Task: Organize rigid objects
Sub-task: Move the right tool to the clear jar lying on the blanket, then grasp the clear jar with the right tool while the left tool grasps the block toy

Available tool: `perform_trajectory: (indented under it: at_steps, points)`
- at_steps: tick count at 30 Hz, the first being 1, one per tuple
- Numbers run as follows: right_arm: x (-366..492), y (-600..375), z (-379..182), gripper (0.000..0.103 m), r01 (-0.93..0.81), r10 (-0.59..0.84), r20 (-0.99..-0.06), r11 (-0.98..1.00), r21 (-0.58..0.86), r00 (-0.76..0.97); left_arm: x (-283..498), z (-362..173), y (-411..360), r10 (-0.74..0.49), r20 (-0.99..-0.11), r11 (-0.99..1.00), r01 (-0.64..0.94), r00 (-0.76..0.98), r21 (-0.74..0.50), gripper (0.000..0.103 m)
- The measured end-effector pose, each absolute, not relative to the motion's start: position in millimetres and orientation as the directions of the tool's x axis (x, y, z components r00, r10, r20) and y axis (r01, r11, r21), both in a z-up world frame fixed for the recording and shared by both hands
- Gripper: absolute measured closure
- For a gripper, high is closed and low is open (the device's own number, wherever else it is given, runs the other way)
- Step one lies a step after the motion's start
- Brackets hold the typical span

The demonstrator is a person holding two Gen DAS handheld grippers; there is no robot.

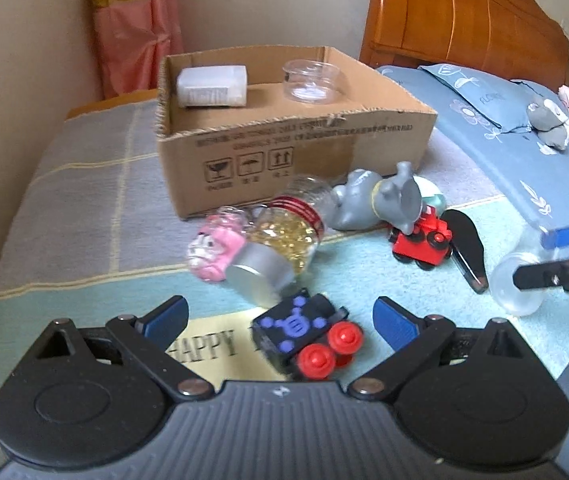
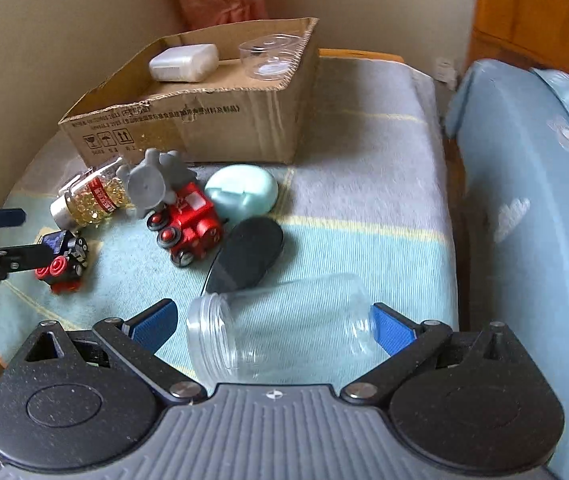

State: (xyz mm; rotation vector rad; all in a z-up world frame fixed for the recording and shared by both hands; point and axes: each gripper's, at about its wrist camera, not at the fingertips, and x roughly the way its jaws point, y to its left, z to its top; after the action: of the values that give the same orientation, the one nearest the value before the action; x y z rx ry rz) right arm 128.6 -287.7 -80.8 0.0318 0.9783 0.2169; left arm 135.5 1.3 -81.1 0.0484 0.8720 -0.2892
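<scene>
Left claw [image 1: 280, 314] gapes wide around a black toy car [image 1: 304, 336] near the bed's front edge. Right claw [image 2: 272, 320] is spread wide around a clear jar [image 2: 280, 324] lying on its side, gripping nothing.

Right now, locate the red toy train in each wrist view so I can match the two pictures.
Left wrist: the red toy train sits right of centre, just below the grey elephant.
Right wrist: the red toy train sits left of centre, in front of the grey elephant.
Shared landmark: the cardboard box, behind the toys in both views.
</scene>
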Motion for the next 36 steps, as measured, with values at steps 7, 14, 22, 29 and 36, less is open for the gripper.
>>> perform_trajectory:
  at_steps: [7,14,22,29,36]
  points:
    - [98.2,-272.5,-85.2,0.0,-0.105,0.115,-0.792,0.992,0.064,0.6,142.8,-99.0,-0.4,-0.198,-0.787,0.971,0.225,0.585,-0.077,0.005]
    - [88.0,-258.7,-92.9,0.0,-0.141,0.096,-0.786,0.99,0.011,0.611,130.8,-99.0,27.2,-0.176,-0.788,0.977,0.202,0.59,-0.067,0.005]
    - [86.0,-250.3,-116.3,0.0,-0.124,0.048,-0.799,0.992,-0.034,0.6,124.2,-112.1,28.8,-0.146,-0.792,0.976,0.218,0.593,-0.016,0.001]
    - [79.1,-251.5,-119.4,0.0,-0.112,0.051,-0.763,0.993,-0.027,0.644,130.3,-113.7,12.3,-0.157,-0.777,0.972,0.234,0.61,-0.013,0.001]
    - [81.4,-251.1,-120.9,0.0,-0.103,0.049,-0.747,0.994,-0.026,0.663,131.6,-114.9,8.0,-0.158,-0.766,0.972,0.233,0.623,-0.012,0.0]
